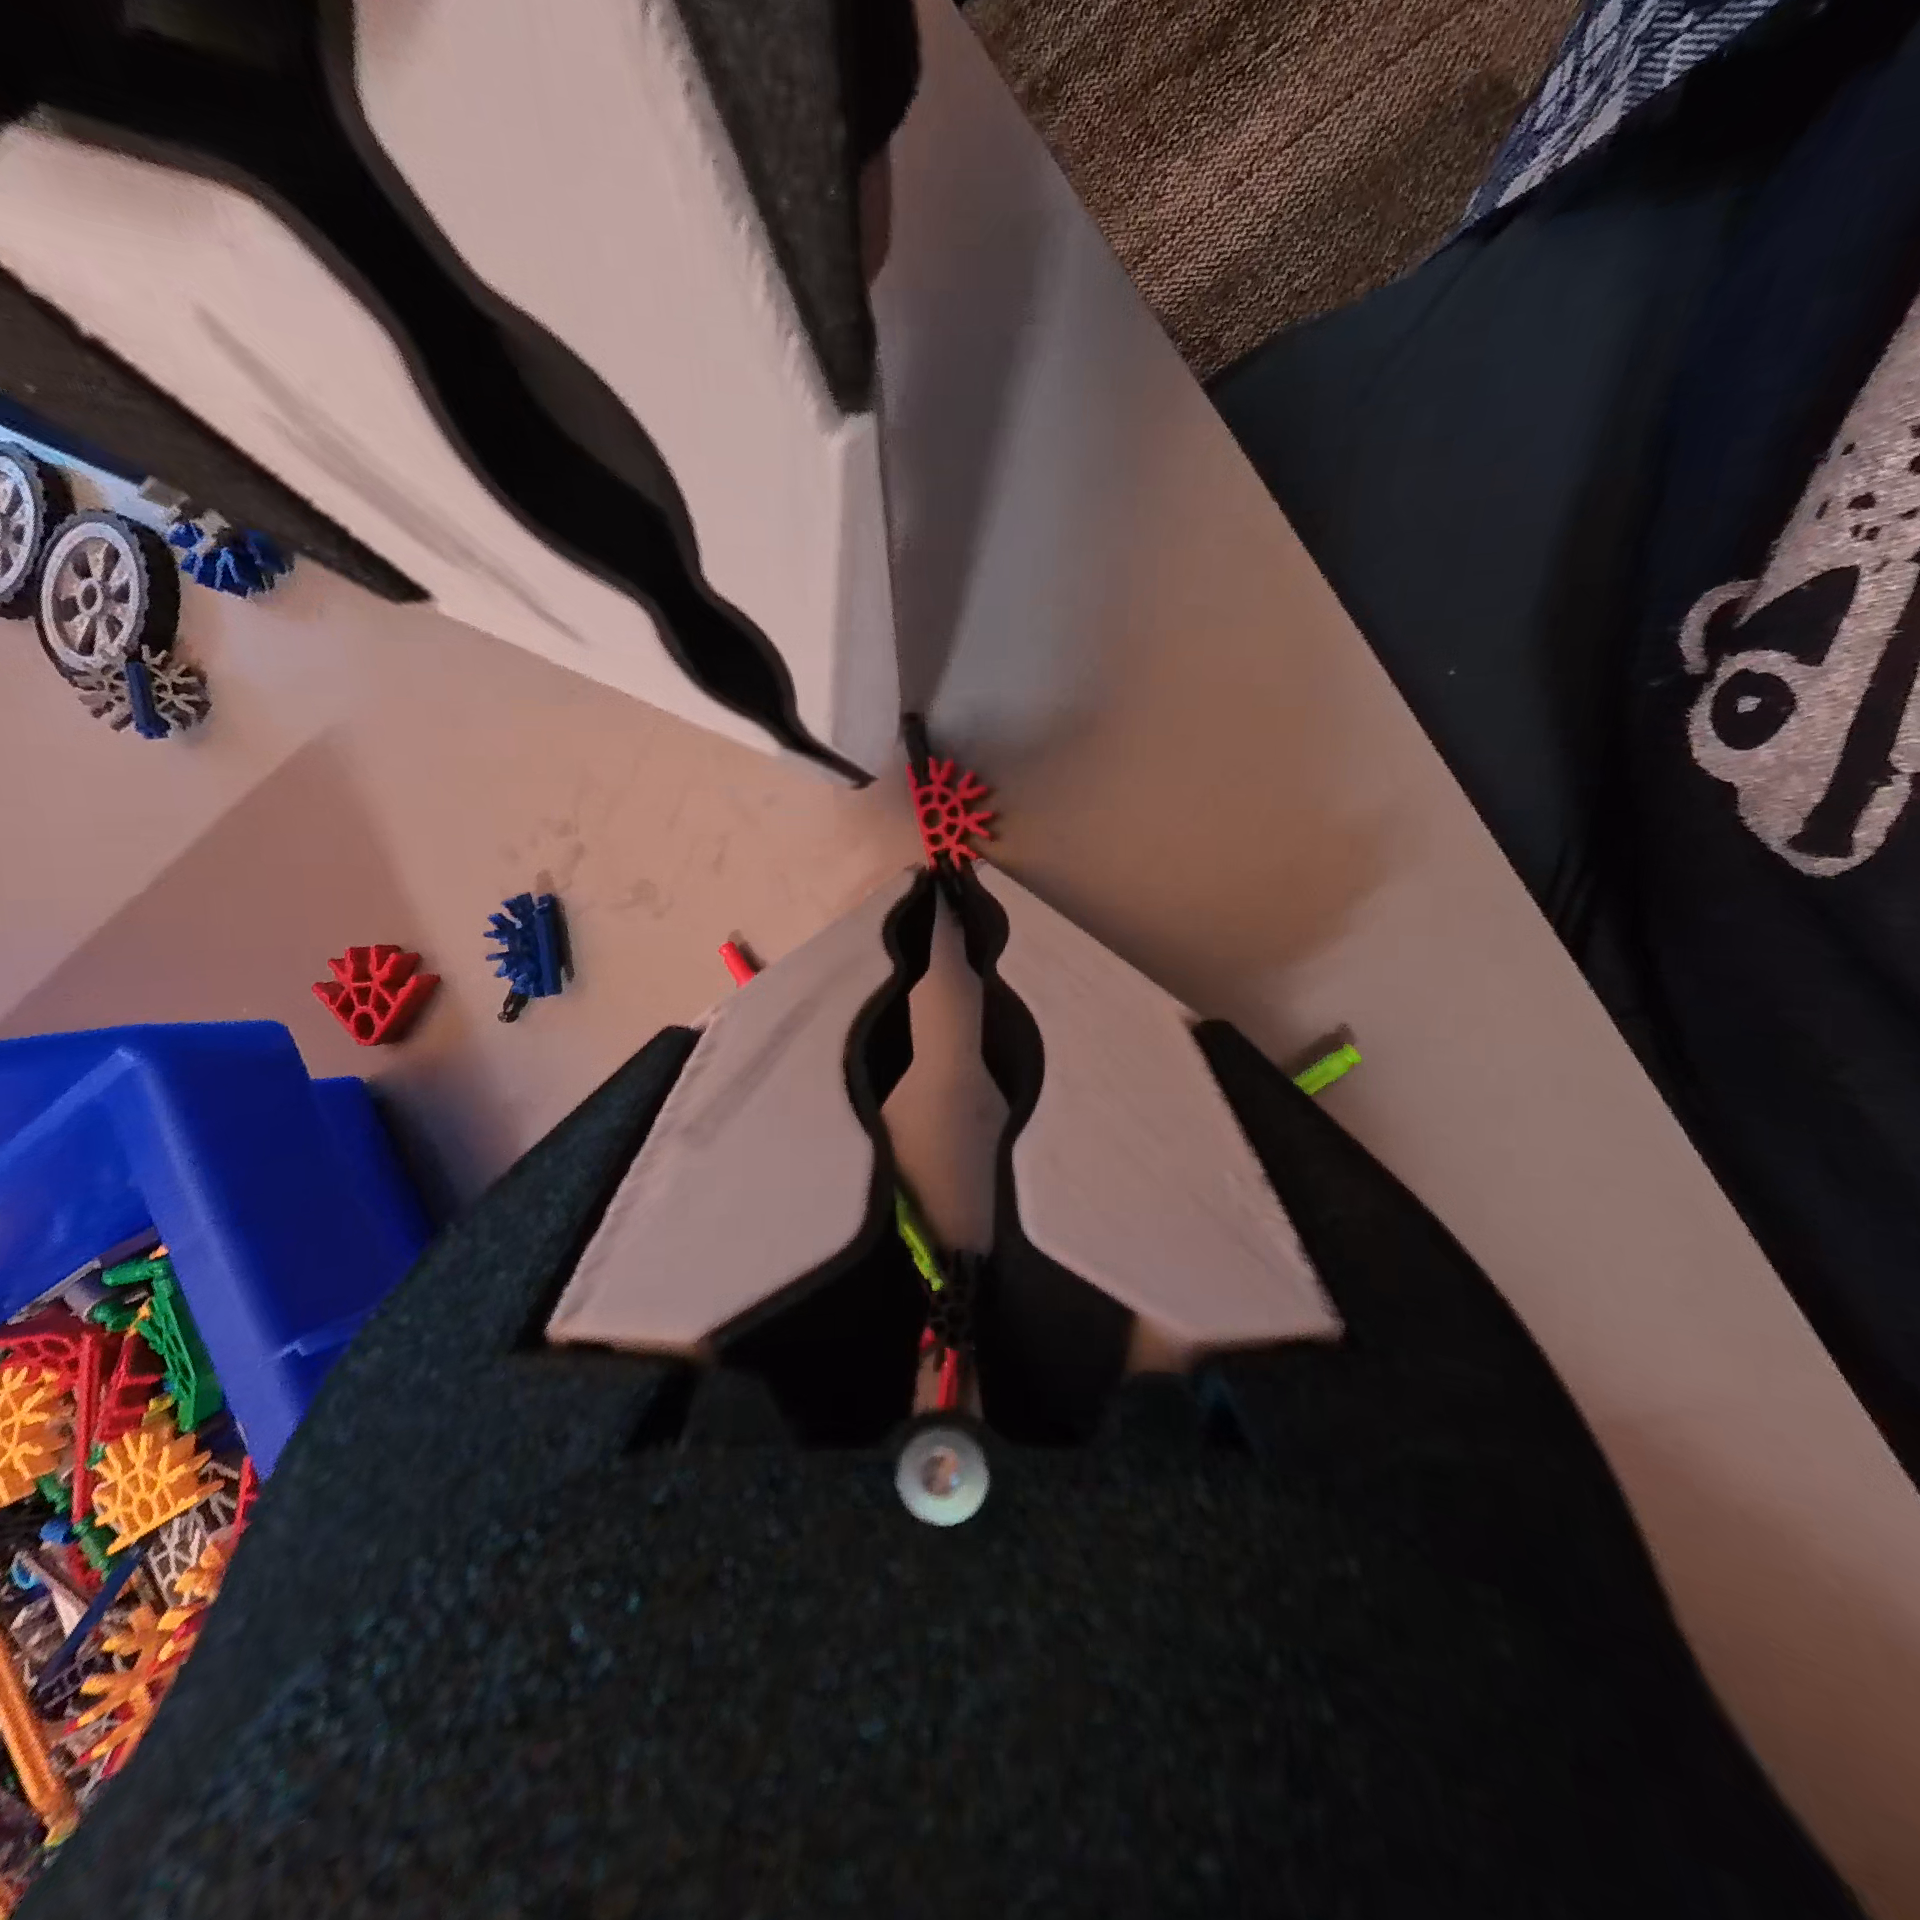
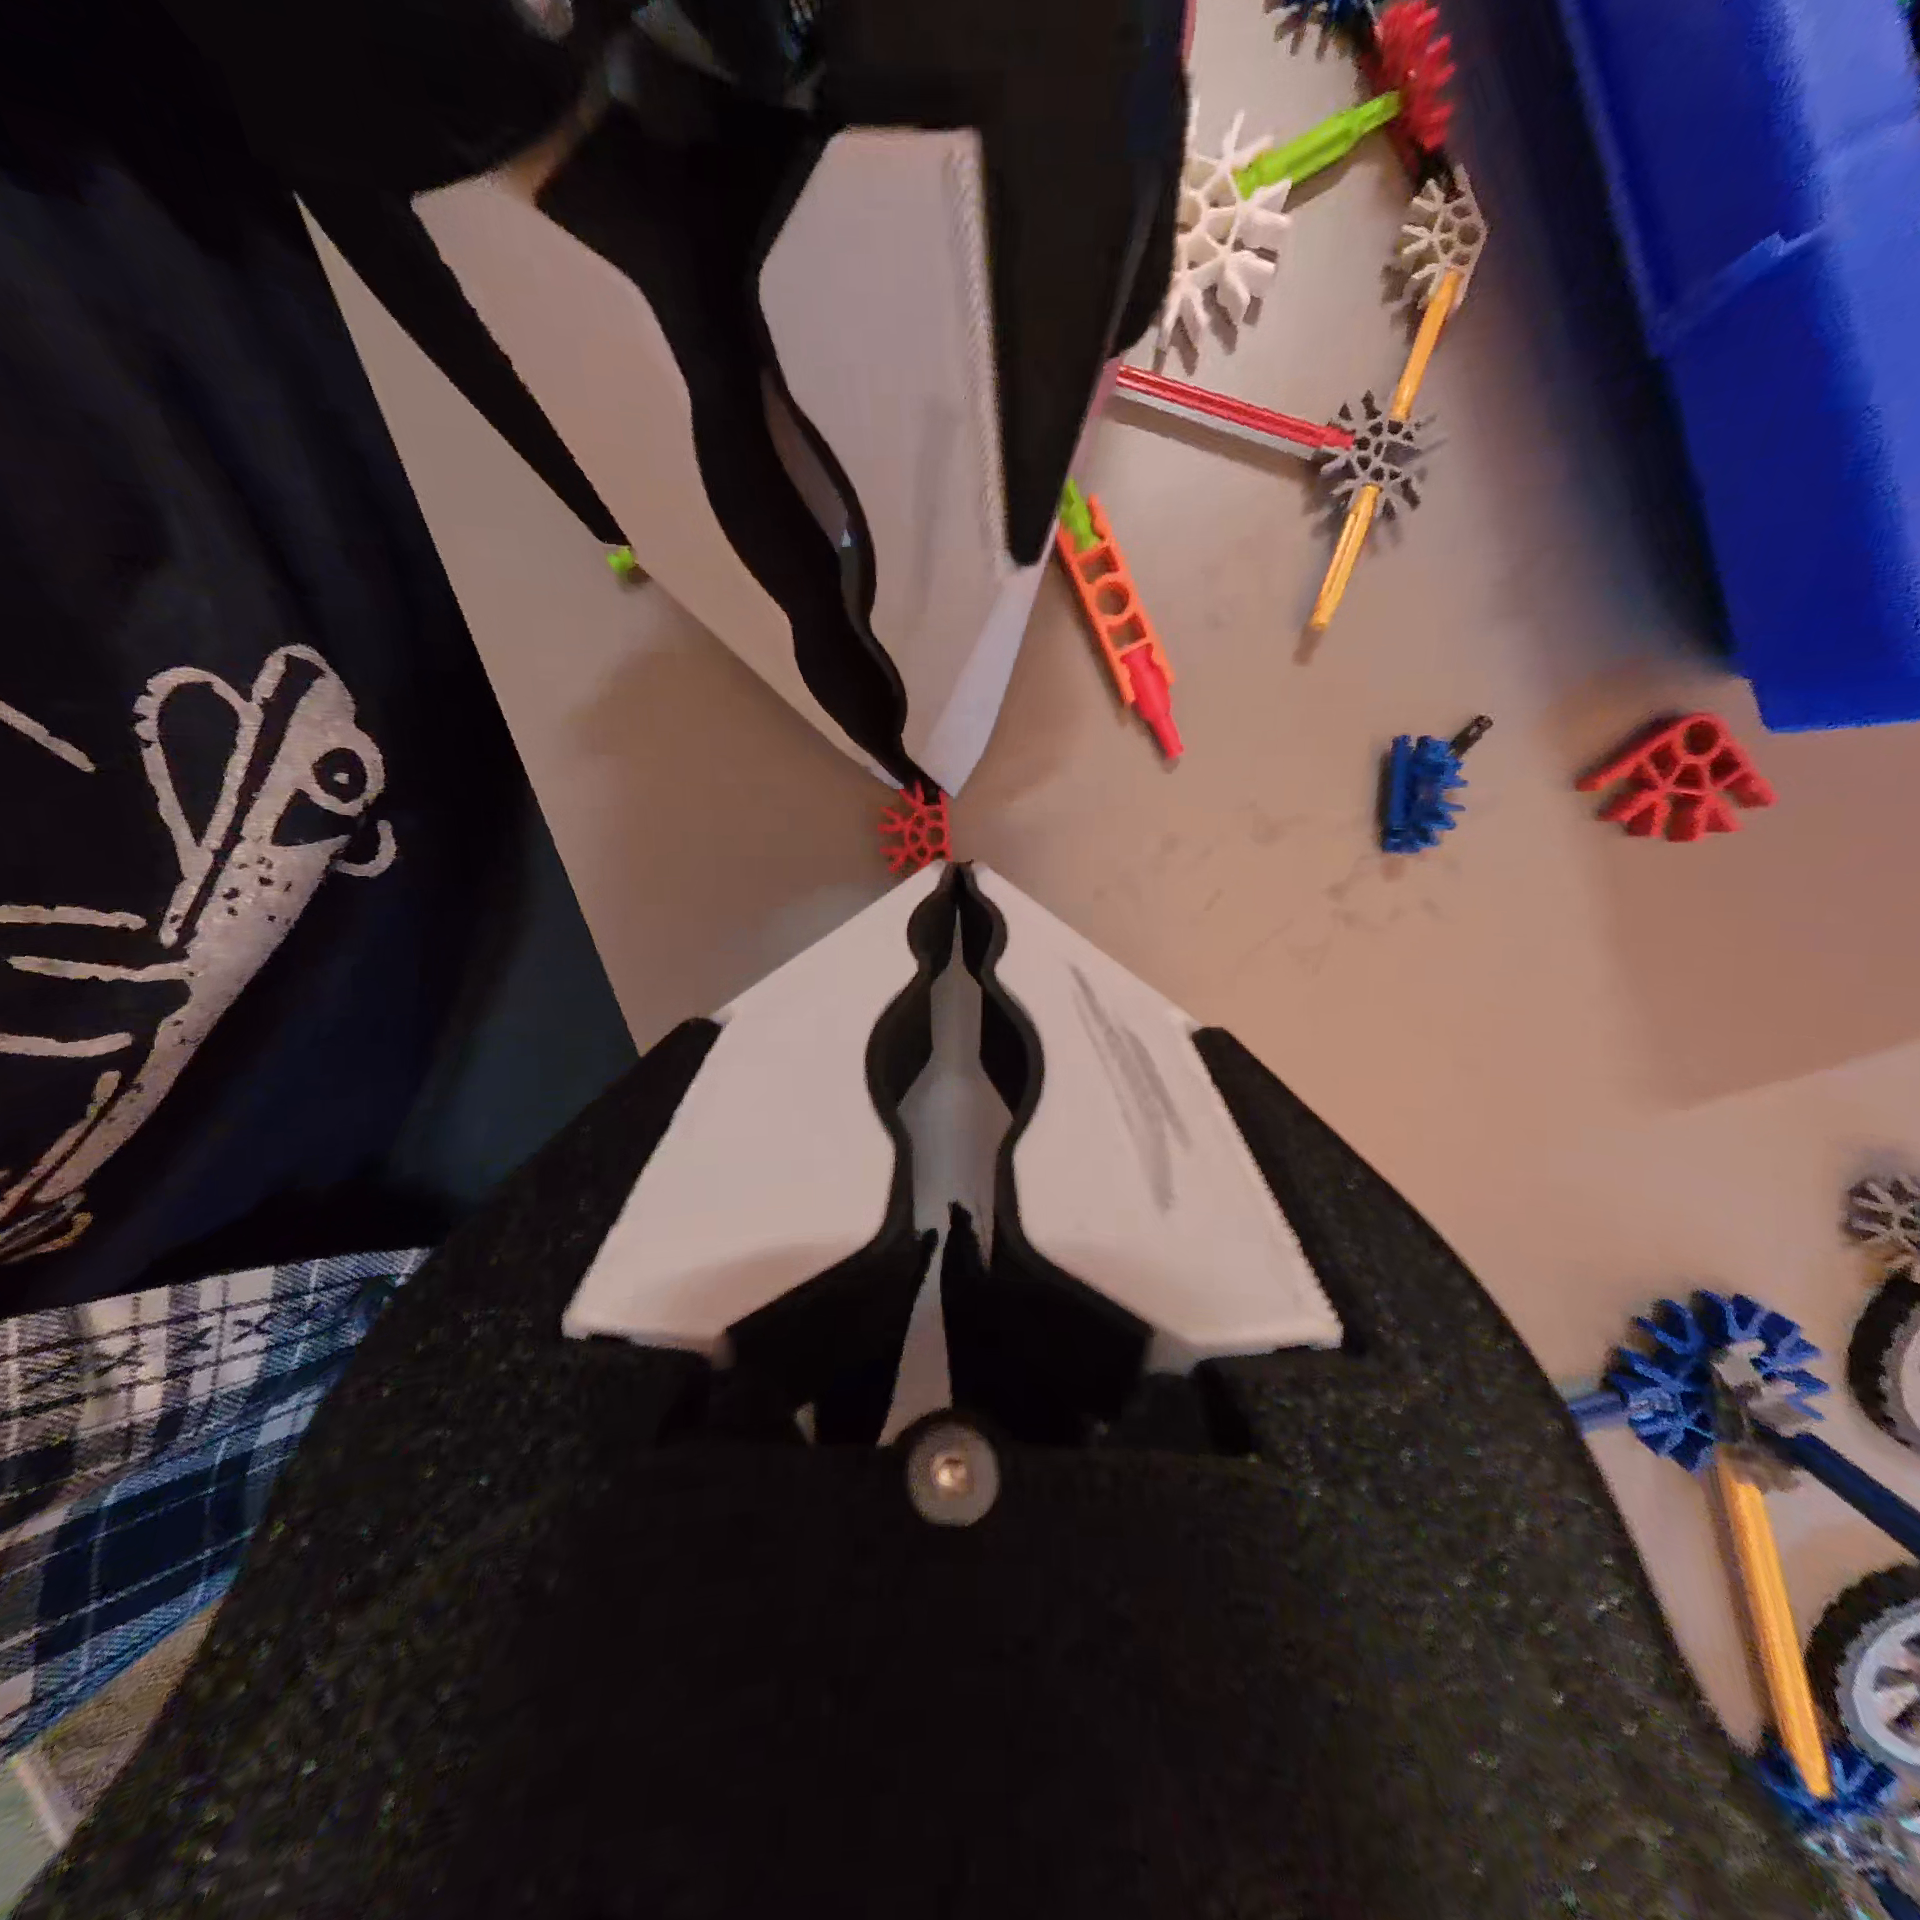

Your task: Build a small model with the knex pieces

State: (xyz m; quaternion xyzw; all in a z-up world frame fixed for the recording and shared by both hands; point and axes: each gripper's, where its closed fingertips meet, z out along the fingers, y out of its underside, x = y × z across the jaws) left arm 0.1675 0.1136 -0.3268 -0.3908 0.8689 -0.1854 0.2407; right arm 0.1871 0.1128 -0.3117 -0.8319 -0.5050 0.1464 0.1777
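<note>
Red plastic, a small toothed connector [image 1: 949,814], sits pinched between two grippers meeting tip to tip over the beige table [image 1: 675,790]. The left gripper [image 1: 943,883] has its fingers pressed together on the connector's lower edge; the right gripper [image 2: 954,871] comes in from twelve o'clock in the left wrist view, fingers likewise together on the piece. At nine o'clock lie a blue connector [image 1: 530,951] and a red wedge connector [image 1: 374,987]; a blue bin [image 1: 208,1164] stands at eight o'clock.

Black grainy tongs [image 2: 954,878] with white wavy-edged fingers [image 2: 1101,1122], one silver screw [image 2: 951,1473].
</note>
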